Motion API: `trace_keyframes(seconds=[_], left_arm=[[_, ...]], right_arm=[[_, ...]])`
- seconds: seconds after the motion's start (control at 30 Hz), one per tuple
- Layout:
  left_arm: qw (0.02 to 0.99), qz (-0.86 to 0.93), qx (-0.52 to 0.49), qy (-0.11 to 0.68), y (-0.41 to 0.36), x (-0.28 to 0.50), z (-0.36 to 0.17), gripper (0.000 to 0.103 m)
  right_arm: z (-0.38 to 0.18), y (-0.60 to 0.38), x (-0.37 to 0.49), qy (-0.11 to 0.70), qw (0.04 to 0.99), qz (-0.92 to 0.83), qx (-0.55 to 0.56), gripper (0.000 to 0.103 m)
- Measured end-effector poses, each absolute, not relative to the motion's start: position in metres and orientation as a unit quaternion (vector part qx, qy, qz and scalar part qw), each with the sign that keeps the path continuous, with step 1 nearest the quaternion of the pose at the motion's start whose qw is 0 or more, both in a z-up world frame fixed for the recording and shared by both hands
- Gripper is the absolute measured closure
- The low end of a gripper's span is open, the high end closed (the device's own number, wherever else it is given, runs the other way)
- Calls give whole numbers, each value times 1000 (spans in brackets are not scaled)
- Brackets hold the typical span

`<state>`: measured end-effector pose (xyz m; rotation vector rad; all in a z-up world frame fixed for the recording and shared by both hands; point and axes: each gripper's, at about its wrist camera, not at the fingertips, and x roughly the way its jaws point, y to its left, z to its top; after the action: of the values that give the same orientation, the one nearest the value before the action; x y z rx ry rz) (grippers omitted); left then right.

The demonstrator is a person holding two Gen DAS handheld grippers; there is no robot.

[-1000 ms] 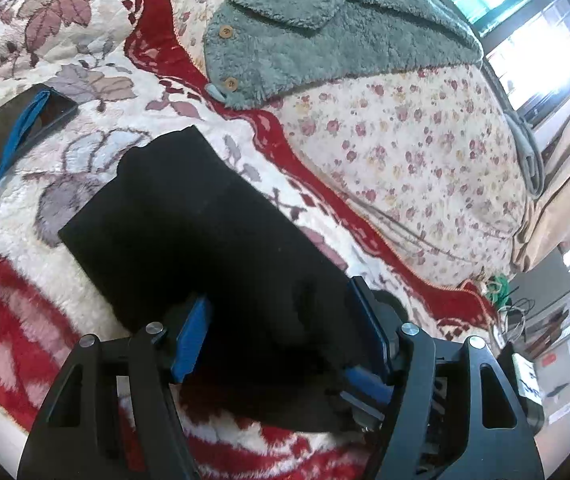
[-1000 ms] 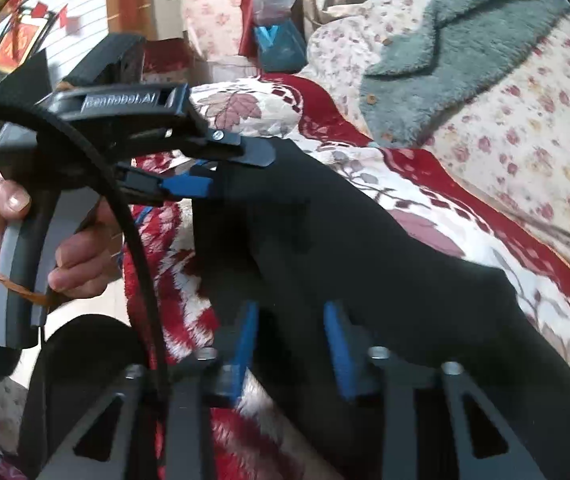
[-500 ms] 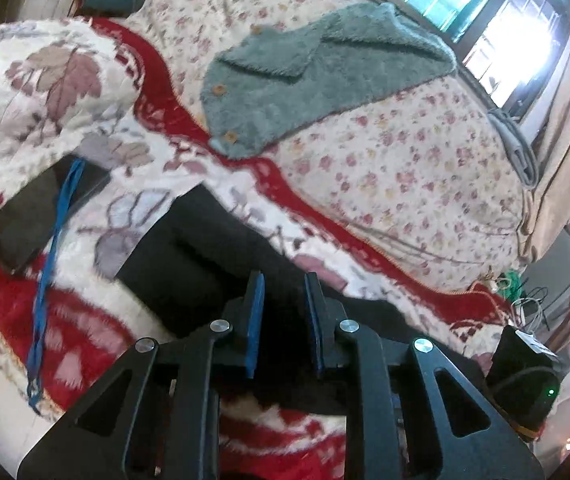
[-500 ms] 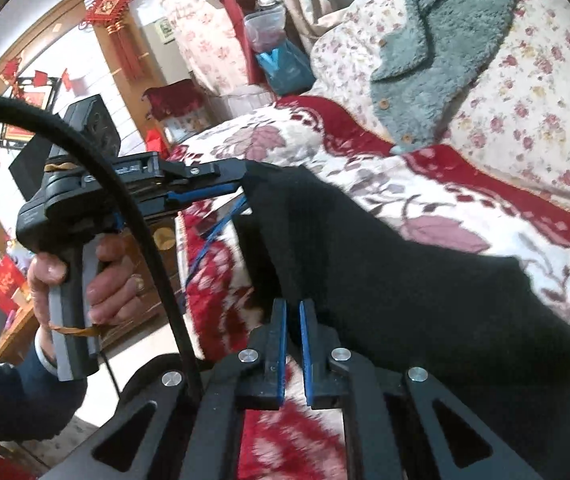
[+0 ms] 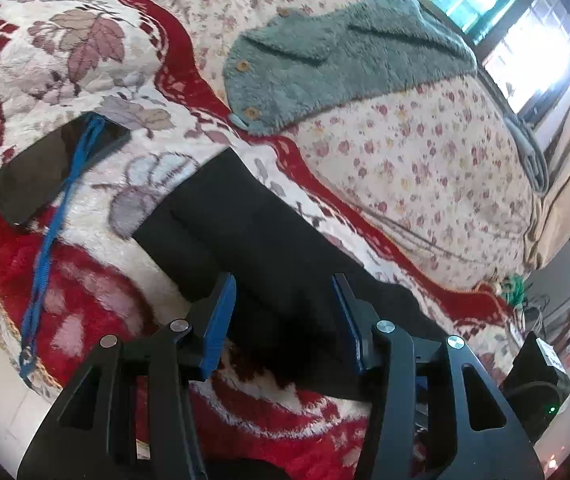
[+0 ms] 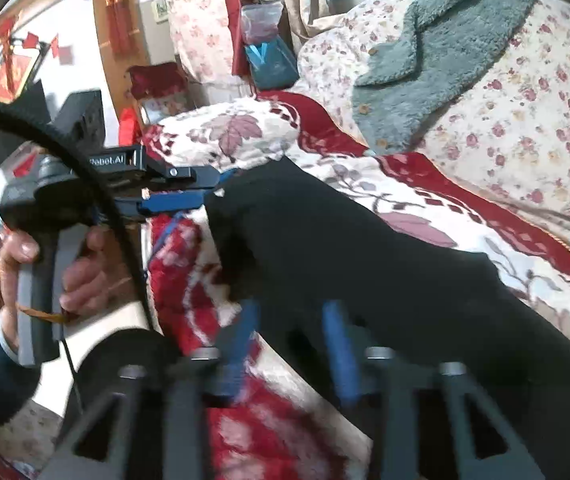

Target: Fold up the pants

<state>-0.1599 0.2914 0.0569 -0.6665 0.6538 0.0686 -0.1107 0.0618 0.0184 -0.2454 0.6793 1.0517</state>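
Blanket: red/cream leaf print, biggest item, spread under both my tongs.
Quilt: small-flower print, beyond my tongs, far side of blanket.
Pants: black, folded into a long strip, flat on blanket, running fwd from between my L tong tips; in R view pants stretch ahead and to the R of my R tong.
Grey fleece: buttoned garment on quilt, well past the pants.
Phone: dark slab w/ blue cord over it, ahead-left of my L tong, apart from pants.
My L tong: jaws opening, pants edge between pads, pads not pressing it.
My R tong: blurred; jaws opening, pants between pads, no grip that I can see.
My L hand: on L tong's handle, seen left in R view.
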Motion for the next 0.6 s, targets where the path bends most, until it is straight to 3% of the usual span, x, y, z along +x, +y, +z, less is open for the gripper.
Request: trace_keyframes(seconds=[0.3, 0.43, 0.6], left_arm=[[882, 19, -315, 349, 269, -134, 44, 56], [882, 9, -323, 343, 268, -126, 48, 56], [873, -8, -341, 348, 270, -110, 47, 52]], right_arm=[[0, 85, -110, 291, 824, 449, -186, 57], [7, 84, -96, 295, 825, 458, -152, 83], [13, 72, -69, 321, 819, 468, -82, 90]])
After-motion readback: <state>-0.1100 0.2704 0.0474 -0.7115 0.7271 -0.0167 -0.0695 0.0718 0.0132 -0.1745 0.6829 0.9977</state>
